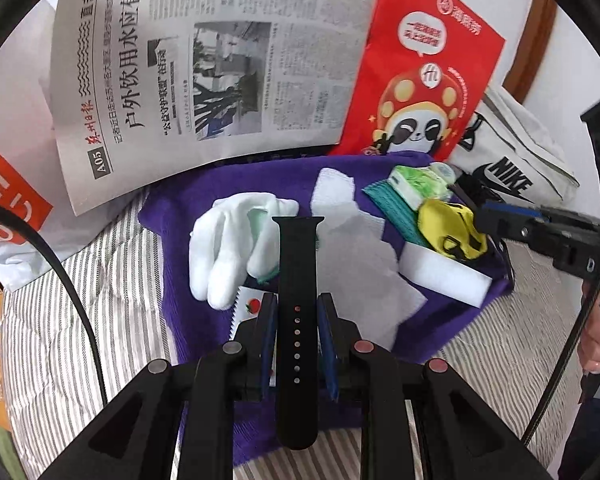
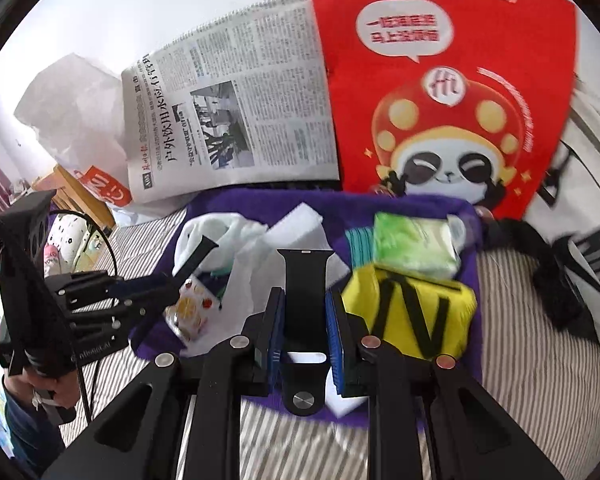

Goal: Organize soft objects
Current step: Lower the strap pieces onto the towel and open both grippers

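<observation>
Left wrist: left gripper [image 1: 297, 312] pinches holed strap [image 1: 298, 280], right gripper [image 2: 305, 312] clamps buckle strap [image 2: 305, 280], likely for pairing

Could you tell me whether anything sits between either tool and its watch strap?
Nothing visible does: the left tool is shut on the holed strap, the right tool on the studded strap.

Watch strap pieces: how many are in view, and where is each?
2. The long holed strap piece sits between the left gripper fingers; the short pin-end strap piece sits between the right gripper fingers. More may be hidden.
</observation>
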The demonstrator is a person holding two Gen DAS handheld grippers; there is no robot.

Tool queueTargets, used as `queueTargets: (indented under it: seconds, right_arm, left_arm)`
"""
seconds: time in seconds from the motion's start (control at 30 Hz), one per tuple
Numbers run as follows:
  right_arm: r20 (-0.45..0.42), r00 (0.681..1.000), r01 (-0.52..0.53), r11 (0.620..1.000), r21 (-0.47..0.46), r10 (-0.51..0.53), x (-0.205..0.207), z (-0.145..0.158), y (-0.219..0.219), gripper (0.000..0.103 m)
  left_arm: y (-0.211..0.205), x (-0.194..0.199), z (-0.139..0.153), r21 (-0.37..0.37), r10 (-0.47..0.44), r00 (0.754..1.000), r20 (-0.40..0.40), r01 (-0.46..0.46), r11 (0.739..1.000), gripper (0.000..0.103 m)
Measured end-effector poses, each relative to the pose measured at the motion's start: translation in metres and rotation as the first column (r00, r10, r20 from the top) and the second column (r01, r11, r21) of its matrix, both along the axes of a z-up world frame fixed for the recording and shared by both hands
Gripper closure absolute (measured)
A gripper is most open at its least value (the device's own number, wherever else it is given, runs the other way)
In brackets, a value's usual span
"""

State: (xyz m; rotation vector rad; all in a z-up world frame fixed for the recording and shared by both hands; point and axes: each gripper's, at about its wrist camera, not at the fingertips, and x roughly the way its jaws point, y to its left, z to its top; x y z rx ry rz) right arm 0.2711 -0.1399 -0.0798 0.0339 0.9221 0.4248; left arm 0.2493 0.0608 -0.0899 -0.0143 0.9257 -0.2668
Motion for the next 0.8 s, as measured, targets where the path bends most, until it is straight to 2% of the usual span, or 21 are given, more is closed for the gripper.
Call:
queueTargets:
  seconds: [0.23, 0.53, 0.67, 0.7, 0.8]
  right_arm:
    - [-0.017, 1.000, -0.004, 1.000, -0.013, 0.004, 0.035, -0.010, 0.011, 0.082]
    - [-0.039, 0.999, -0.008, 0.999, -0.048, 0.006, 0.055, -0.023, 0.019, 0.082]
    - [-0.055, 0.998, -0.026, 0.998, -0.058, 0.023, 0.059, -0.030, 0.026, 0.082]
    - [-0.060, 0.998, -0.029, 0.998, -0.057, 0.026, 0.061, -0.032, 0.027, 0.082]
    - [-0.074, 0.997, -0.036, 0.997, -0.062, 0.031, 0.065, -0.037, 0.032, 0.082]
  left_arm:
    - [0.007, 0.020, -0.022, 0.013, -0.007, 0.999, -0.035, 0.007, 1.000, 0.083]
    - [0.009, 0.028, -0.048, 0.025, -0.022, 0.997, -0.078, 0.024, 0.999, 0.082]
    - [0.016, 0.024, -0.046, 0.001, -0.028, 0.996, -0.080, 0.028, 1.000, 0.071]
    - [0.017, 0.022, -0.045, -0.001, -0.030, 0.997, -0.075, 0.030, 1.000, 0.065]
    - [0.020, 0.017, -0.037, -0.006, -0.035, 0.998, -0.058, 0.035, 0.999, 0.060]
